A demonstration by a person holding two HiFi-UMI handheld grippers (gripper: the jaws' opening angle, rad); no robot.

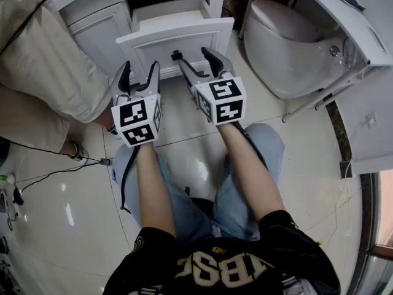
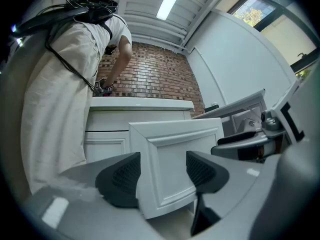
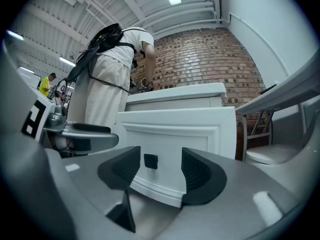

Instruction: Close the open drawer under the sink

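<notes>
A white drawer (image 1: 175, 35) stands pulled out from the white vanity (image 1: 98, 23), its panelled front facing me with a small dark knob (image 1: 176, 55) in the middle. My left gripper (image 1: 140, 72) is open, level, close in front of the drawer front's left edge (image 2: 150, 149). My right gripper (image 1: 198, 61) is open too, jaws either side of the knob (image 3: 150, 161) but short of the panel (image 3: 200, 129). Nothing is held in either.
A person in a beige coat (image 1: 43, 54) stands at the vanity on the left. A white toilet (image 1: 288, 42) is to the right, beside a white table leg frame (image 1: 319, 97). Cables (image 1: 55, 165) lie on the tiled floor at left.
</notes>
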